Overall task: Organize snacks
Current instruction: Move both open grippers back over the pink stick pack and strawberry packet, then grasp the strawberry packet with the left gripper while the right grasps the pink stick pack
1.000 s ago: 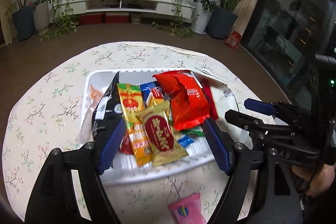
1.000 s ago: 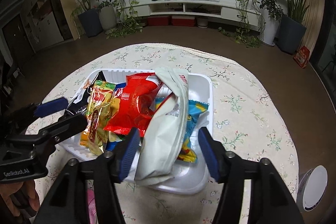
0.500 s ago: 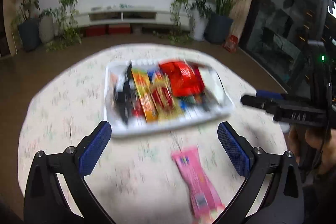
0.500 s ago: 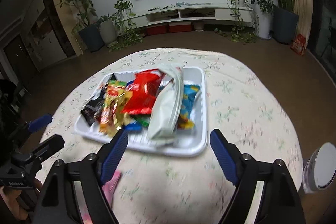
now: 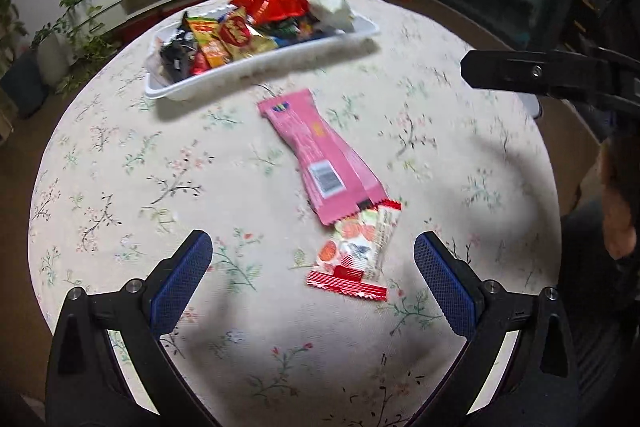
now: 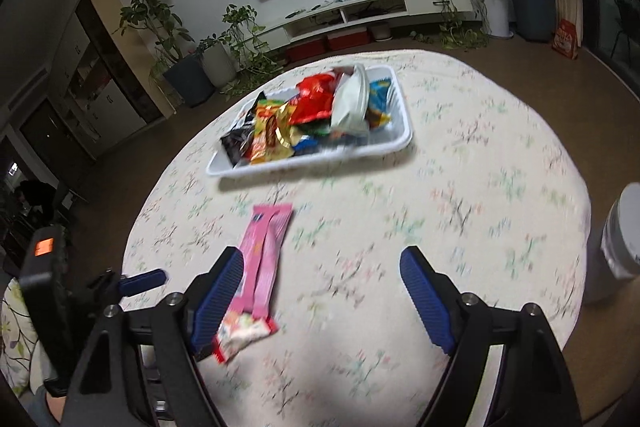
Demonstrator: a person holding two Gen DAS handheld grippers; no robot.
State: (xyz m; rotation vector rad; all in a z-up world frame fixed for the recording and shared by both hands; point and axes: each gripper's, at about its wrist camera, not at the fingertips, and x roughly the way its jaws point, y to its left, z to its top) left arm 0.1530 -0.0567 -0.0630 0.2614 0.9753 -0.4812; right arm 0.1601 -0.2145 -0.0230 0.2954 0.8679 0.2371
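A white tray [image 5: 256, 67] piled with snack packets sits at the far side of the round table, also in the right wrist view [image 6: 320, 163]. A long pink packet [image 5: 320, 155] lies flat on the cloth in front of it. A small red and white packet [image 5: 352, 255] touches its near end. My left gripper [image 5: 314, 267] hovers open over that small packet, with nothing between its pads. My right gripper [image 6: 322, 279] is open and empty; the pink packet [image 6: 268, 251] and small packet [image 6: 244, 335] lie by its left finger.
A floral cloth [image 5: 160, 187] covers the table. A white lidded jar [image 6: 620, 239] stands past the table's right edge. One black finger of the right gripper [image 5: 504, 73] reaches in from the right in the left wrist view. Plants and a TV shelf line the far wall.
Both grippers have drawn back from the tray toward the near side of the table and their jaws have spread wider. The pink and small red and white packets have come into full view.
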